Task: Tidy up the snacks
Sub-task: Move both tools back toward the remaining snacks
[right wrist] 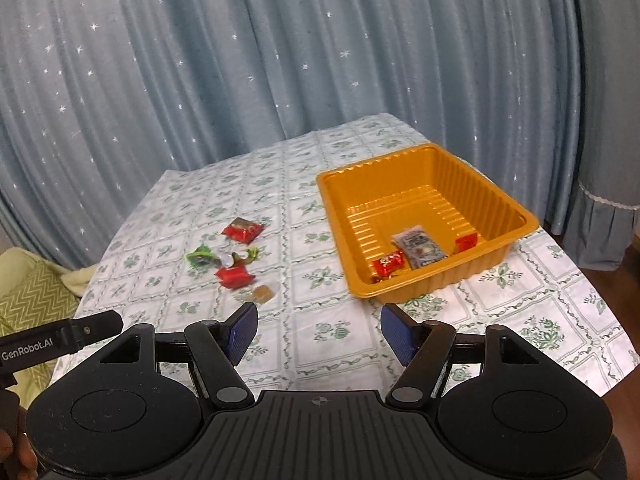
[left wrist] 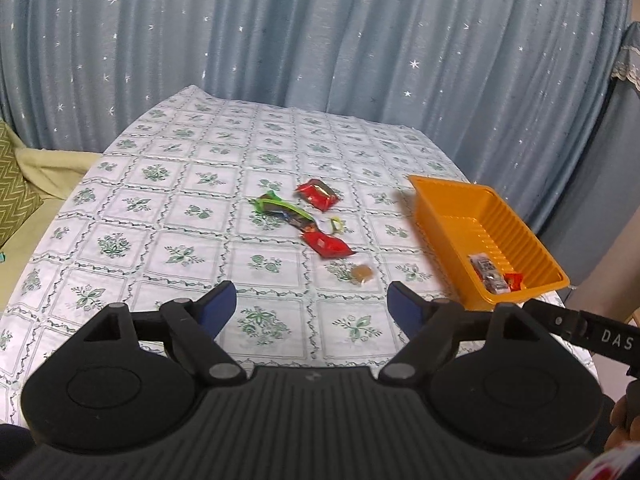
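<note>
Orange tray: a ribbed orange plastic tray [right wrist: 424, 224] stands on the table at about 1 o'clock from the right gripper
In the tray: a silvery flat packet [right wrist: 418, 248] with two small red sweets, one [right wrist: 388, 261] at its 8 o'clock, the other [right wrist: 466, 242] at its 3 o'clock; three pieces sorted, I judge
Left on the cloth: a cluster at 9 o'clock from the tray, well apart from it: a red foil packet [left wrist: 318, 195] farthest back, a green-edged wrapper [left wrist: 280, 208], a second red packet [left wrist: 328, 245], a small brown toffee in clear wrap [left wrist: 362, 273] nearest
Progress: under half done, by my count
Left gripper [left wrist: 311, 306]: jaws wide apart, nothing between them
Right gripper [right wrist: 319, 330]: jaws parted, holding nothing
Table: a white cloth with green flower squares [left wrist: 168, 216], blue starred curtain [left wrist: 280, 40] behind
</note>
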`<state>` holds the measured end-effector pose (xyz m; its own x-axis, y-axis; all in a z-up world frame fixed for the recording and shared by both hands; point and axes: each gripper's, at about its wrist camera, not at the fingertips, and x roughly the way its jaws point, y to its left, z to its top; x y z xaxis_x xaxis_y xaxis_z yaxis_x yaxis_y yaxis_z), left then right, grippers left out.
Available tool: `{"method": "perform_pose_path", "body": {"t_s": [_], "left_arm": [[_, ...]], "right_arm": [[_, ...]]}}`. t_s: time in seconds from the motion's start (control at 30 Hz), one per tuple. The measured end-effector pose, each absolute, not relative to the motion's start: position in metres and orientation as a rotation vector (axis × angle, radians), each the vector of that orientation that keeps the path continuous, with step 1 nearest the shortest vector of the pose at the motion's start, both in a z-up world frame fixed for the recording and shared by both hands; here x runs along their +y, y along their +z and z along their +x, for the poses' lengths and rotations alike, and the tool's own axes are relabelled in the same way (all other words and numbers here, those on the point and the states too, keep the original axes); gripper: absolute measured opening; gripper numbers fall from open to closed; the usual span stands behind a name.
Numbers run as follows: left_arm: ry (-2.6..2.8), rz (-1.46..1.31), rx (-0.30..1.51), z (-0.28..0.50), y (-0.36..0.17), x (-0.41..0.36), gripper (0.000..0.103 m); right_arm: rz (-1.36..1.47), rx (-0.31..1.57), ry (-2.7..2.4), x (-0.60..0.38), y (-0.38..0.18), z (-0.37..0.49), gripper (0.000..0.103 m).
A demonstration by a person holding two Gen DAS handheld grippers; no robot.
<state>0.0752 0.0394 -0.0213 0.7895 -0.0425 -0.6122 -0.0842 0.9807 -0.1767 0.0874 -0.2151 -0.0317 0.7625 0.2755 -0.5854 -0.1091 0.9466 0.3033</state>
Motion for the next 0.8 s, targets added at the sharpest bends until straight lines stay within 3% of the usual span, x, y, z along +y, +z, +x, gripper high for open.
{"method": "perform_pose_path", "body": {"t_s": [0.8], "left_arm": [[0.055,-0.224,0.699,0.106,-0.043,0.068,0.082]], "right_arm": [[0.193,0.709,0.282,-0.164,-0.066,0.116,0.068]]}}
